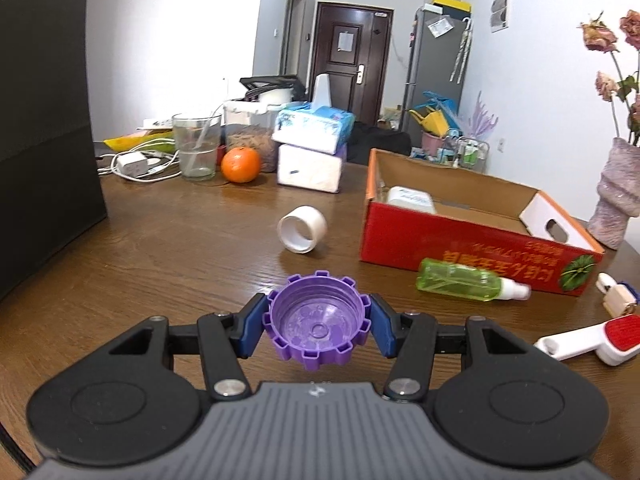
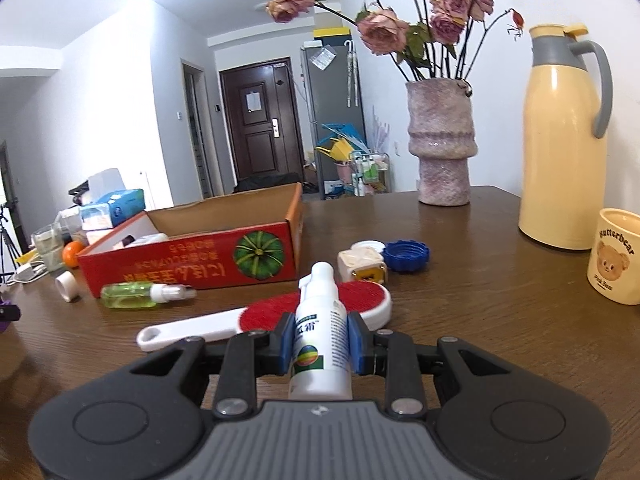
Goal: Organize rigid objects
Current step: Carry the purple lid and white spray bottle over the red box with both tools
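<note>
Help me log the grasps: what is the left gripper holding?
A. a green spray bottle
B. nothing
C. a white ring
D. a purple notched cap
D: the left gripper has its blue pads pressed on both sides of the purple notched cap, open side up.

Black claw (image 1: 318, 326) linkages, blue pads, seemingly silver screws.

Glossy wood-grain table (image 1: 168, 248), translucent plastic purple cap (image 1: 318, 322), matt cardboard box (image 1: 460, 240)
</note>
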Demonstrator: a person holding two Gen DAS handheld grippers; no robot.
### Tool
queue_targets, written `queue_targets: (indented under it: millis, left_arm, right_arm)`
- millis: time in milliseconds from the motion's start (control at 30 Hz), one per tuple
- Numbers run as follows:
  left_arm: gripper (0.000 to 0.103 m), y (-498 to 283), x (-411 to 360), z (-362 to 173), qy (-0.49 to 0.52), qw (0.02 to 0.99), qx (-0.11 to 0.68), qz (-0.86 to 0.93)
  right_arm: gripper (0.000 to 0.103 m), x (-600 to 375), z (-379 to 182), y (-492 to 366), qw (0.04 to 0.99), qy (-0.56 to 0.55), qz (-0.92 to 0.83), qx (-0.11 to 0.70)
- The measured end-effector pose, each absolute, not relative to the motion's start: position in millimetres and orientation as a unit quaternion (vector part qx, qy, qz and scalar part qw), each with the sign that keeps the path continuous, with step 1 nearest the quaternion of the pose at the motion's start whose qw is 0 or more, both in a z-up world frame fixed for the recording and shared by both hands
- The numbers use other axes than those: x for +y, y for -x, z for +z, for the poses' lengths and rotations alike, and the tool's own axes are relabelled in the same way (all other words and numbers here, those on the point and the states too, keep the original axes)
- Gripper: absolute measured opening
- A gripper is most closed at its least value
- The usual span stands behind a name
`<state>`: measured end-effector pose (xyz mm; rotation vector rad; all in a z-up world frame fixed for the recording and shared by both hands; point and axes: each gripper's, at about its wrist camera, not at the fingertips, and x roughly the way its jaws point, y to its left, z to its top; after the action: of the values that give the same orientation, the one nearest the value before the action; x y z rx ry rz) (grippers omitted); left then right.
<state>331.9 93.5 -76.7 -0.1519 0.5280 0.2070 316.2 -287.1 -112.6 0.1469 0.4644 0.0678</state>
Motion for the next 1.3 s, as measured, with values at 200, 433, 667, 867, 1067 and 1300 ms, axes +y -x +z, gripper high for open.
queue_targets:
  millis: [200, 433, 667, 867, 1067, 1300]
  left_arm:
    - [0.055, -333, 79, -66, 0.073, 0.961, 0.251, 0.086]
    - [0.055, -338, 66, -52, 0.070, 0.966, 0.239, 0.071]
    - [0.055, -346, 49, -42, 0.065, 0.969, 0.233, 0.051]
    - [0.055, -356, 37, -35, 0.064, 0.970, 0.229, 0.041]
    - [0.055, -367, 32, -35, 0.065, 0.970, 0.232, 0.037]
    - [0.055, -385, 31, -37, 0.070, 0.968, 0.238, 0.038]
  right_arm:
    - [0.027, -279, -106, -317, 0.971, -0.073, 0.048, 0.223]
    - [0.027, -268, -95, -319, 0.973, -0.072, 0.064, 0.211]
    - [0.027, -255, -83, -325, 0.974, -0.071, 0.080, 0.199]
    - [0.027, -247, -75, -333, 0.975, -0.071, 0.091, 0.191]
    - [0.027, -240, -70, -344, 0.975, -0.075, 0.097, 0.184]
    - [0.027, -231, -70, -360, 0.974, -0.080, 0.104, 0.183]
